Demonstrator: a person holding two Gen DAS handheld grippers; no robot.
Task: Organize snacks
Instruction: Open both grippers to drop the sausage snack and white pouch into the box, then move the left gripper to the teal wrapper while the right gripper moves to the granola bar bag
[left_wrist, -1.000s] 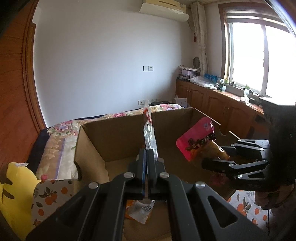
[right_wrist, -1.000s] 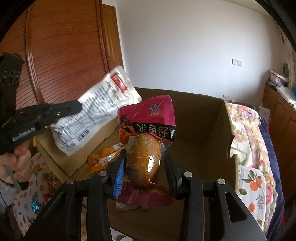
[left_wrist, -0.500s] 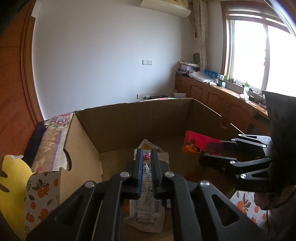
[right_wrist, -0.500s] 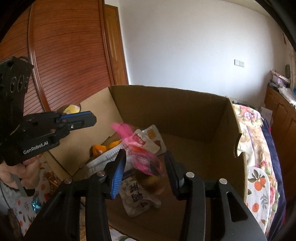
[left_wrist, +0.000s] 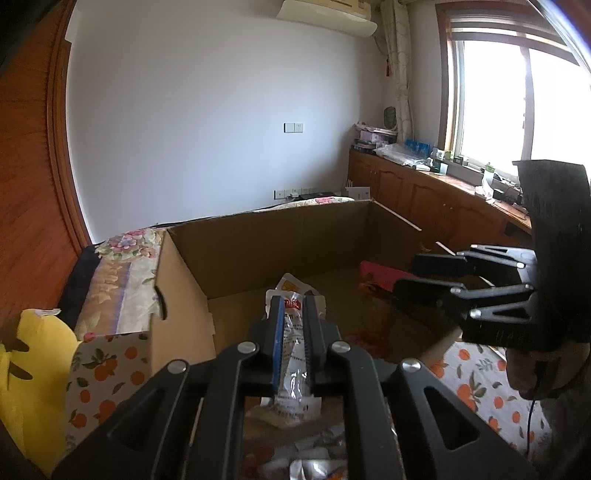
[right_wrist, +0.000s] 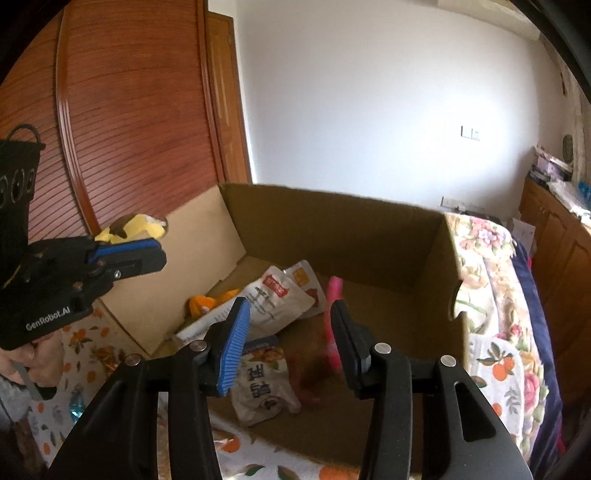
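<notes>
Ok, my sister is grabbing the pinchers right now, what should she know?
Left gripper: open, empty, at the edge of the cardboard box.
Right gripper: open, empty, over the box.
Done: silver packet, pink packet, orange packet and white pouch lie inside the box.
Left: a gold wrapper lies outside on the orange-print cloth; it probably goes in next.

"GenRobot.AI" on left tool (right_wrist: 122, 256)
</notes>
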